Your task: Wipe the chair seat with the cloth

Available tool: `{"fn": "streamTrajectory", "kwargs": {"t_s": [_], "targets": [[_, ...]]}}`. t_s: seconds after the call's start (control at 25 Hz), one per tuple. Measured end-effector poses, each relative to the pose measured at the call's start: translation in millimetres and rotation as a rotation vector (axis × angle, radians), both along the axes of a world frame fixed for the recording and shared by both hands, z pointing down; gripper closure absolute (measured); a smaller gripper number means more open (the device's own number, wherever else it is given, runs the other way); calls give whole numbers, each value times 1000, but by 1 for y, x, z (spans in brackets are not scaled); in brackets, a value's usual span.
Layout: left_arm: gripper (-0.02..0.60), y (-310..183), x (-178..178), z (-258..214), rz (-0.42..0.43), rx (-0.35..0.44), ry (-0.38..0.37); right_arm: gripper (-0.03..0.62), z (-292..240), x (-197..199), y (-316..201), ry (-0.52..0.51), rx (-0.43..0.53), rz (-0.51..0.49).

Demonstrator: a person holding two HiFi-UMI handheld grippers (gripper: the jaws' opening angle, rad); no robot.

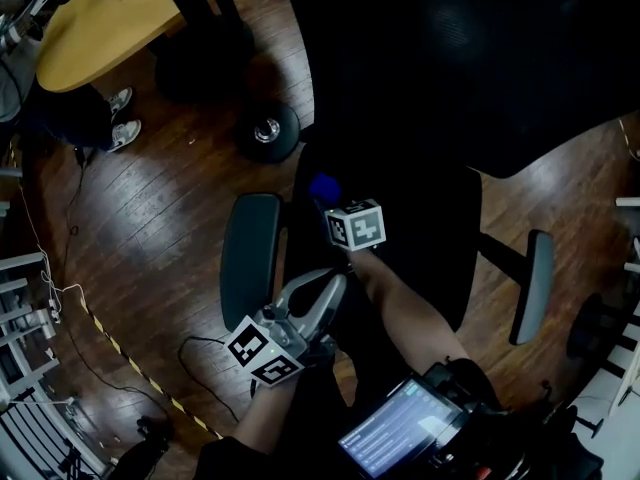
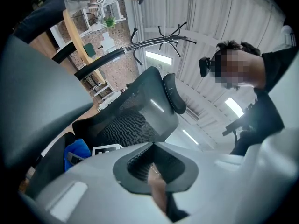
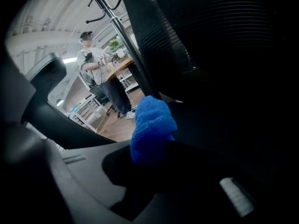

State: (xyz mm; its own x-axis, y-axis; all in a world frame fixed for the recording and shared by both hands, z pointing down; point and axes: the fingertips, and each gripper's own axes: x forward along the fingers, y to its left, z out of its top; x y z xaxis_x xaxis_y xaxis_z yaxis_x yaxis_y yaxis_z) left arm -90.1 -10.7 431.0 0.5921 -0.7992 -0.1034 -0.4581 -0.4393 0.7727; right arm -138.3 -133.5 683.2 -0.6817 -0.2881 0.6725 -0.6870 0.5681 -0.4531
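In the head view the black office chair seat [image 1: 410,228] lies in the middle, very dark, between its left armrest [image 1: 250,258] and right armrest [image 1: 533,286]. A blue cloth [image 1: 324,187] rests on the seat's left part, and my right gripper [image 1: 330,200] is shut on it, its marker cube just behind. The right gripper view shows the cloth [image 3: 152,129] bunched between the jaws against the dark seat. My left gripper [image 1: 335,283] hovers beside the left armrest, jaws together and empty. Its own view shows the cloth [image 2: 77,150] and the chair's mesh back [image 2: 121,129].
A wooden table [image 1: 110,18] stands at the top left, with a person's shoes [image 1: 122,118] beside it. A chair castor [image 1: 268,130] sits on the wood floor. Striped tape [image 1: 130,363] and a cable cross the floor at left. A lit screen [image 1: 395,433] hangs at my chest.
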Motion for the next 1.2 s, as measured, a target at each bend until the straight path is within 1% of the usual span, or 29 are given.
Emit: {"fn": "streamTrajectory", "kwargs": {"t_s": [0.08,0.16,0.28,0.36,0.48,0.56,0.64,0.8,0.96,1.08,1.2], "targets": [[589,0,1,3,0,-6,4,546,9,29,-11,48,-1,44],[589,-2,3,5,2,-7,0,546,17,70,-24,83,-9,111],[589,-4,9,5,12,-8,-7,546,21,145,-42,154,8,199],[588,-3,15,6,28,-13,-12,546,20,198,-45,213,25,243],[589,-2,22,8,50,-24,-16,546,15,272,-47,275,32,340],[589,-3,27,8,58,-26,-16,546,11,310,-46,305,32,390],[589,-4,33,7,66,-26,-17,546,6,335,-44,337,42,404],[588,-2,48,4,92,-27,-22,546,-1,357,-41,366,61,409],[588,-1,53,5,100,-30,-41,546,-5,355,-42,377,83,436],[589,-2,53,7,95,-41,-32,546,-16,324,-47,310,92,415],[589,-5,49,5,80,-40,-24,546,-19,265,-55,202,80,336]]}}
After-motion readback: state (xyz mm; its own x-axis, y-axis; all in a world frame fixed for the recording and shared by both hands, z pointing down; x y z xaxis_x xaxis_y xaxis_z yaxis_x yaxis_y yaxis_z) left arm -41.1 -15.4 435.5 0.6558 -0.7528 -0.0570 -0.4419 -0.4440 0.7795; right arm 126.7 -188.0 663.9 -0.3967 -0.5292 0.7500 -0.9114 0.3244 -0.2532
